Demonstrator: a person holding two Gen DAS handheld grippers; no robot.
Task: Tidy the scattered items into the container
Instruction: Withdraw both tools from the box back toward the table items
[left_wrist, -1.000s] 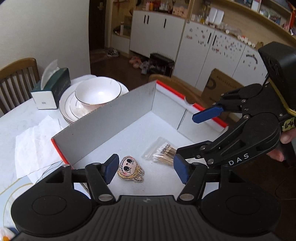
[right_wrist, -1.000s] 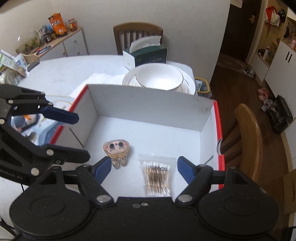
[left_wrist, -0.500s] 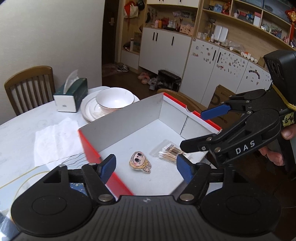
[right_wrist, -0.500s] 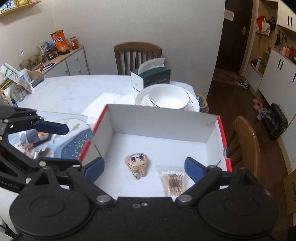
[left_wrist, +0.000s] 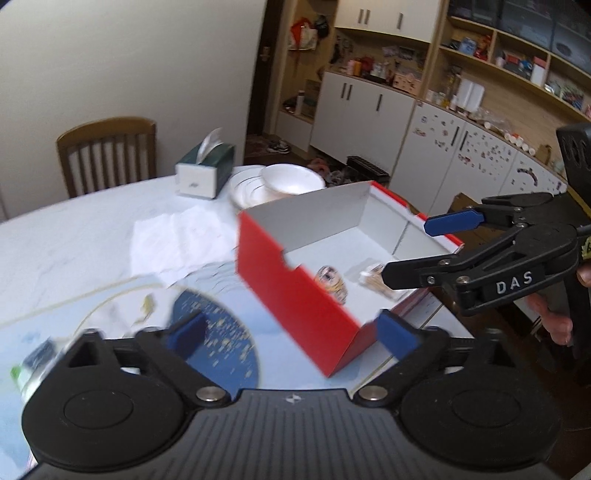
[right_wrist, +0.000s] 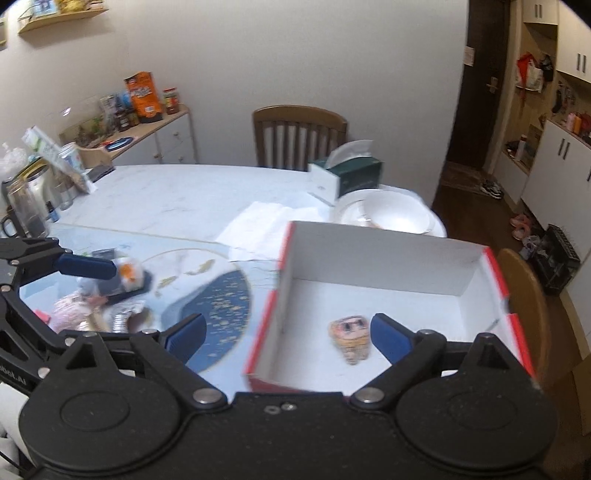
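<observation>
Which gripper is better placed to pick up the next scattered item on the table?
Probably left. The left gripper hangs open beside the scattered items; the right gripper, also open, faces the red box.

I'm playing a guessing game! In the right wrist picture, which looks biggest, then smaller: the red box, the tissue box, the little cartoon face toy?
1. red box, the biggest by far.
2. tissue box.
3. cartoon face toy.
The tissue box sits farther from the camera, so it probably looks smaller than it really is.

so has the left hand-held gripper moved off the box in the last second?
Yes. The left hand-held gripper has pulled back from over the box floor to outside its red wall, above the blue placemat. Its jaws have just been opening, nothing between them.
</observation>
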